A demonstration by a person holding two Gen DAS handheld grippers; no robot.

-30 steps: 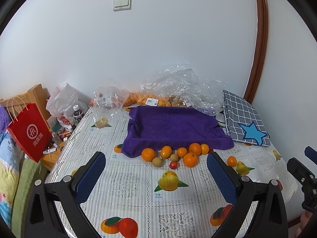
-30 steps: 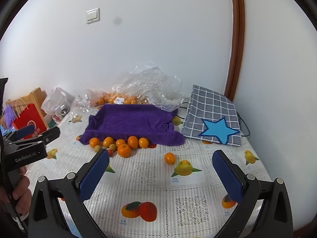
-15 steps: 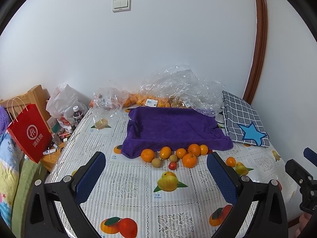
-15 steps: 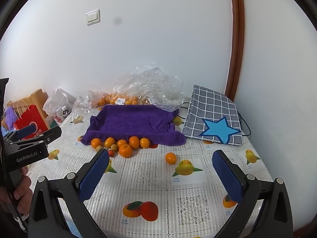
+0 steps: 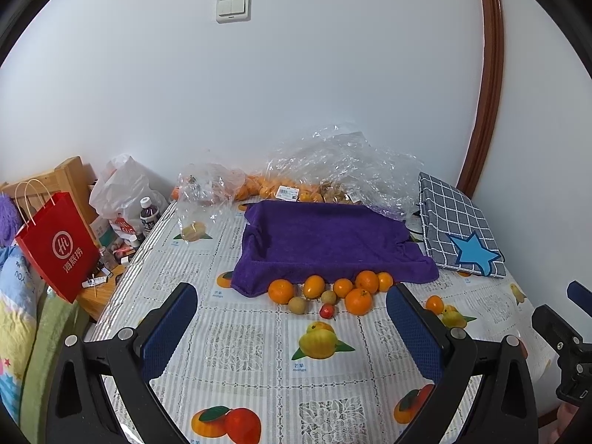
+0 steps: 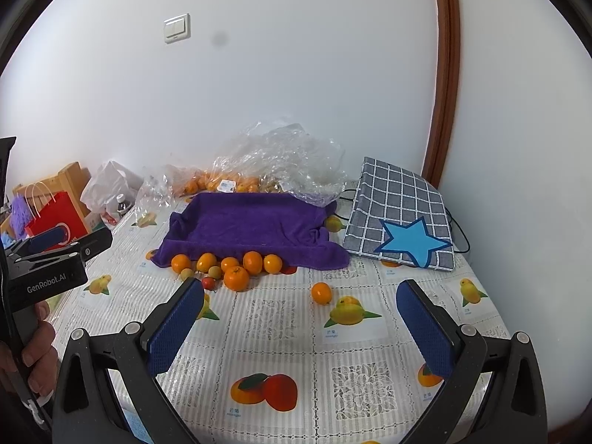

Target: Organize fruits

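Several oranges (image 5: 358, 300) lie in a cluster on the table in front of a purple towel-lined tray (image 5: 325, 244), with two small brownish-green fruits (image 5: 297, 305) and a small red fruit (image 5: 327, 310). One lone orange (image 6: 321, 293) lies apart to the right; it also shows in the left wrist view (image 5: 434, 304). My left gripper (image 5: 292, 318) is open and empty, well short of the cluster. My right gripper (image 6: 300, 318) is open and empty, near the lone orange. The cluster (image 6: 236, 277) and tray (image 6: 251, 222) also show in the right wrist view.
Clear plastic bags (image 5: 333, 170) with more oranges lie behind the tray by the wall. A grey checked bag with a blue star (image 6: 403, 222) lies at right. A red paper bag (image 5: 59, 240), a bottle (image 5: 149, 211) and clutter stand left of the table.
Both grippers have drifted slightly; the fruit and tray sit a little lower and nearer in the views. Nothing was grasped or moved.
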